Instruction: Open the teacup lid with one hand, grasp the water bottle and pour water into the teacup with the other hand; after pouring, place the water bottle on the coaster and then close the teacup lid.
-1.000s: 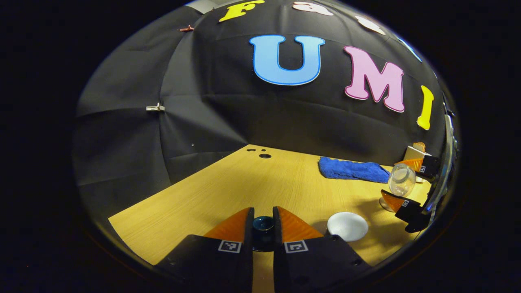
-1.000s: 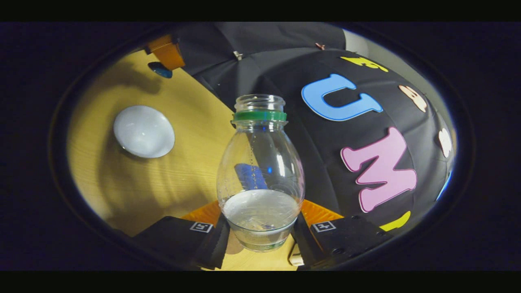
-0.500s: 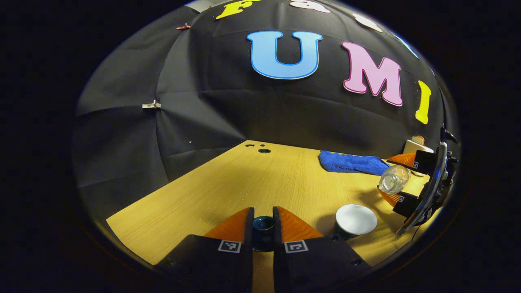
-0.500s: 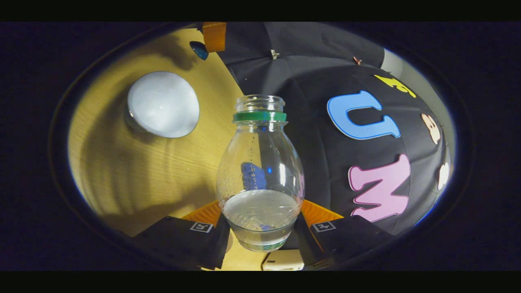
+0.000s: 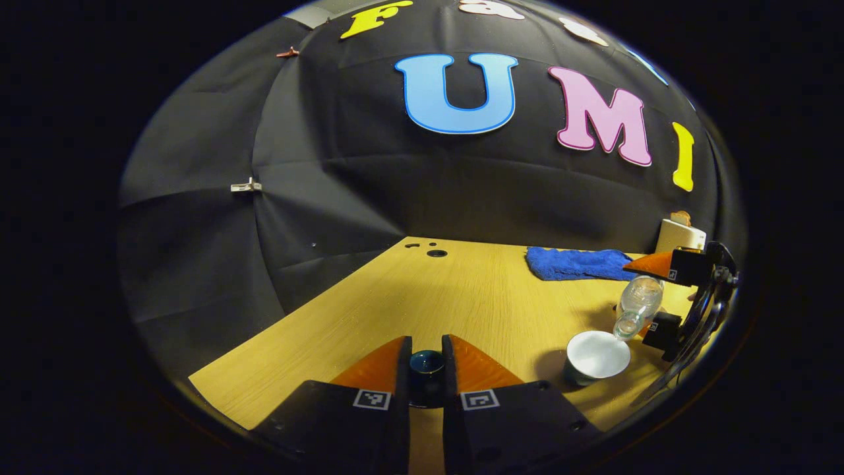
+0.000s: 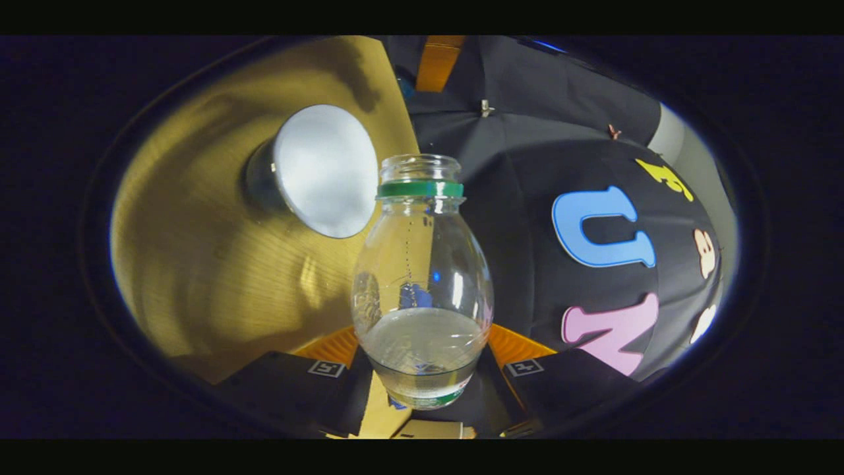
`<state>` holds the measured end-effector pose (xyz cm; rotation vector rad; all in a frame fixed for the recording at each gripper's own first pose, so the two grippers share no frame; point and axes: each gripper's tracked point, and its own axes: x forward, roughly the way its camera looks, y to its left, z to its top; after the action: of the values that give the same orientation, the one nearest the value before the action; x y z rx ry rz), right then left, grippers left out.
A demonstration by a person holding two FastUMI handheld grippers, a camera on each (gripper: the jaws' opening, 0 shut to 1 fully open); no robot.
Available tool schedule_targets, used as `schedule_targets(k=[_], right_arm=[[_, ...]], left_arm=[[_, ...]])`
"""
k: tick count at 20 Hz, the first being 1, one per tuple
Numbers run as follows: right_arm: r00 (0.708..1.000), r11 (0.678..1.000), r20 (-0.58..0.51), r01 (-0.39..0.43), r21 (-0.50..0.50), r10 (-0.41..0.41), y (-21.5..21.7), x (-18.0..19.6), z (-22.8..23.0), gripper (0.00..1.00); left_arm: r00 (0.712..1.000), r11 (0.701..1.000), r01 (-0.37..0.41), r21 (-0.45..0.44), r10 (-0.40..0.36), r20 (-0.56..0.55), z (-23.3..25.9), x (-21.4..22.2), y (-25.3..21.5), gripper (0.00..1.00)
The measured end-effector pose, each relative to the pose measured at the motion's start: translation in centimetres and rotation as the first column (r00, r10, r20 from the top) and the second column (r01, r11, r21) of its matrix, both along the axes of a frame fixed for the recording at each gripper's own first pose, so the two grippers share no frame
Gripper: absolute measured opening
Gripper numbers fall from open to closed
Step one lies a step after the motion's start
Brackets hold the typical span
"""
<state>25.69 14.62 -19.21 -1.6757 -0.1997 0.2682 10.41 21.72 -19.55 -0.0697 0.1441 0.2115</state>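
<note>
My left gripper (image 5: 426, 348) is shut on the small dark teacup lid (image 5: 426, 364), held low over the table's near edge. The open teacup (image 5: 597, 356), white inside, stands to its right. My right gripper (image 5: 643, 300) is shut on the clear water bottle (image 5: 637, 305), which is tilted with its uncapped mouth just above the cup's right rim. In the right gripper view the bottle (image 6: 422, 277), with a green neck ring, sits between the right gripper (image 6: 422, 346) fingers, with water pooled at its base. The teacup (image 6: 323, 171) lies beside its mouth.
A blue cloth (image 5: 577, 262) lies at the back right of the wooden table (image 5: 422, 297). A pale box-like object (image 5: 679, 234) stands behind the right gripper. Small holes (image 5: 436, 253) mark the table's far edge. The black booth wall closes the back and left.
The right gripper has tipped the bottle further and brought its mouth down to the teacup's rim. The left gripper has kept the lid nearly still.
</note>
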Motion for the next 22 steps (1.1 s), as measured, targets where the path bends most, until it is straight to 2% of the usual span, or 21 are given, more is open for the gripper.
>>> schedule_targets(k=[1,2,3,4,6,8,9,17,18,19,21,22], right_arm=[[1.0,1.0,-0.003,-0.001,-0.003,0.001,-0.1,-0.1,-0.1,0.73],[1.0,1.0,-0.005,0.001,0.001,-0.001,-0.1,0.1,-0.3,0.73],[1.0,1.0,-0.003,0.001,0.001,-0.001,-0.1,0.1,-0.3,0.73],[1.0,1.0,0.003,-0.002,-0.007,0.002,0.0,0.2,-0.3,0.73],[1.0,0.999,0.011,-0.018,-0.037,0.018,0.3,0.3,-0.2,0.73],[0.999,0.997,0.023,-0.028,-0.069,0.03,0.2,0.3,-0.3,0.73],[0.999,0.996,0.03,-0.033,-0.077,0.035,0.1,0.2,-0.2,0.73],[0.996,0.991,0.057,-0.062,-0.12,0.069,0.5,0.7,0.4,0.73],[0.995,0.99,0.061,-0.068,-0.126,0.077,0.8,0.7,0.6,0.72],[0.994,0.988,0.066,-0.074,-0.134,0.084,0.9,0.6,0.7,0.72],[0.993,0.986,0.071,-0.08,-0.149,0.091,0.8,0.9,0.9,0.72],[0.993,0.984,0.073,-0.082,-0.156,0.094,0.9,1.0,1.0,0.69]], left_arm=[[1.0,1.0,0.001,-0.004,-0.001,-0.002,-0.1,0.0,0.0,0.24],[1.0,1.0,0.002,-0.007,-0.002,-0.005,-0.3,-0.1,0.0,0.21],[1.0,1.0,0.002,-0.01,-0.002,-0.007,-0.4,-0.1,-0.2,0.24],[1.0,1.0,0.004,-0.013,-0.004,-0.008,-0.6,0.0,-0.2,0.21],[1.0,1.0,0.005,-0.017,-0.005,-0.01,-0.6,-0.1,-0.3,0.24],[1.0,1.0,0.008,-0.016,-0.008,-0.008,-0.5,-0.1,-0.3,0.21],[1.0,1.0,0.008,-0.014,-0.008,-0.006,-0.5,0.0,-0.4,0.24],[1.0,1.0,0.01,-0.021,-0.01,-0.009,-0.6,-0.2,-0.2,0.24],[1.0,1.0,0.012,-0.023,-0.012,-0.009,-0.7,-0.3,-0.1,0.21],[1.0,1.0,0.013,-0.022,-0.013,-0.009,-0.6,-0.2,-0.2,0.24],[1.0,1.0,0.015,-0.02,-0.015,-0.008,-0.6,-0.1,-0.1,0.24],[1.0,1.0,0.015,-0.019,-0.015,-0.008,-0.7,-0.2,-0.1,0.24]])
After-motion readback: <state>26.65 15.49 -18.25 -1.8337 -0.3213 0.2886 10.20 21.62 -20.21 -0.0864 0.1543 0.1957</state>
